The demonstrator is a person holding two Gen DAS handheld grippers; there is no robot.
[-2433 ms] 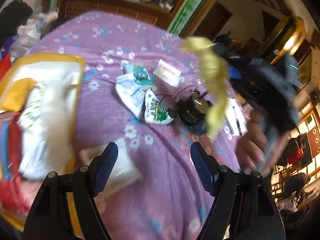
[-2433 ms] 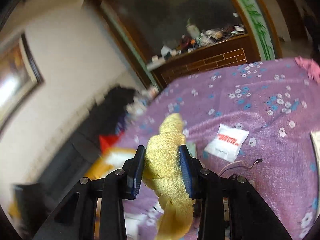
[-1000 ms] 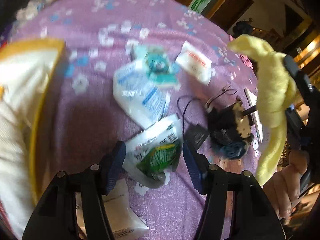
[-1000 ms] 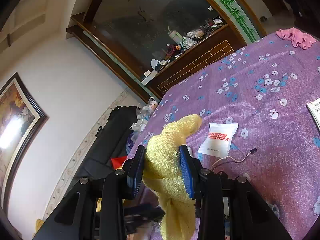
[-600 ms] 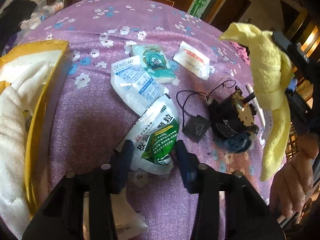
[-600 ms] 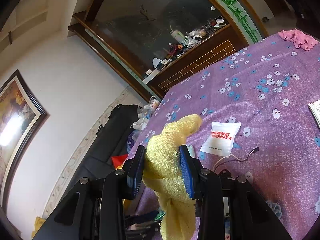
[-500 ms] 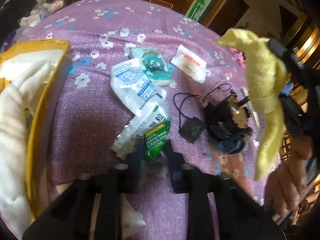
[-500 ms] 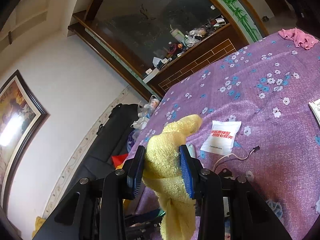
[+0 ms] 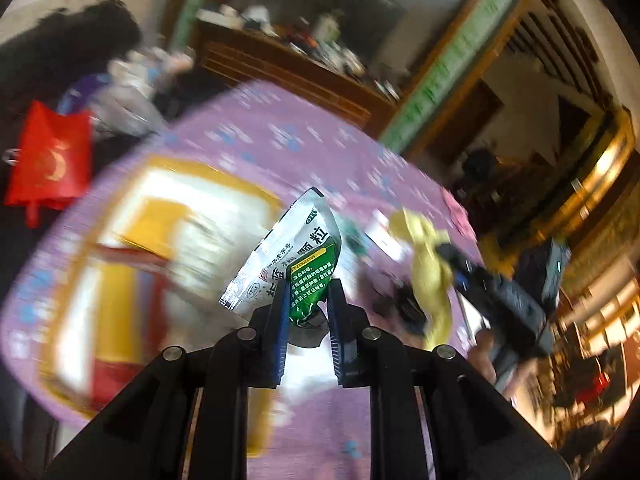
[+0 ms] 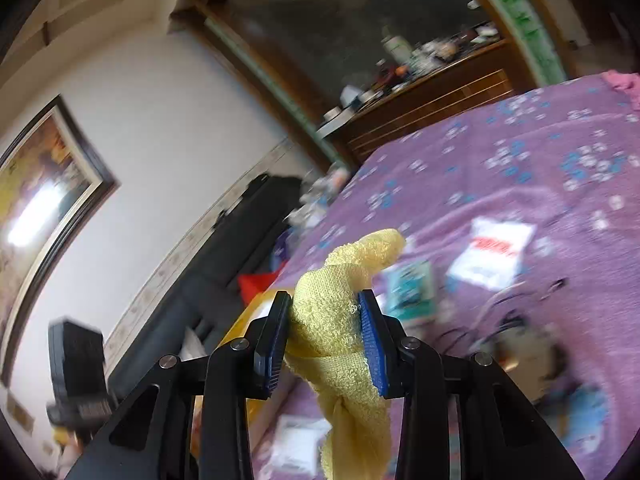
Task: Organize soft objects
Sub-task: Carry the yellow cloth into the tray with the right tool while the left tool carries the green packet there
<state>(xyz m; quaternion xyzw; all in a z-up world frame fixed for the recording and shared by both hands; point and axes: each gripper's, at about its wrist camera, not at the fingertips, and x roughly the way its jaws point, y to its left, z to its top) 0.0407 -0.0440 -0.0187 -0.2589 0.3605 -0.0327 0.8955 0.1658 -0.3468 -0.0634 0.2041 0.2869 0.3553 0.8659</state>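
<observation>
left wrist view: my left claw (image 9: 306, 306) nearly closed, pads pinching lower end of silver-green sachet (image 9: 294, 260), held in air above purple floral cloth (image 9: 280, 136); yellow-rimmed box (image 9: 140, 216) blurred beyond. risk: thin foil slips from narrow pinch, drops short of box.

right wrist view: my right claw (image 10: 326, 330) part-closed, squeezing yellow towel (image 10: 340, 320), tail hanging. risk: dangling tail snags wires on cloth.

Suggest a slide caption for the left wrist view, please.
Left gripper lifts a green-and-white sachet above the purple tablecloth.
</observation>
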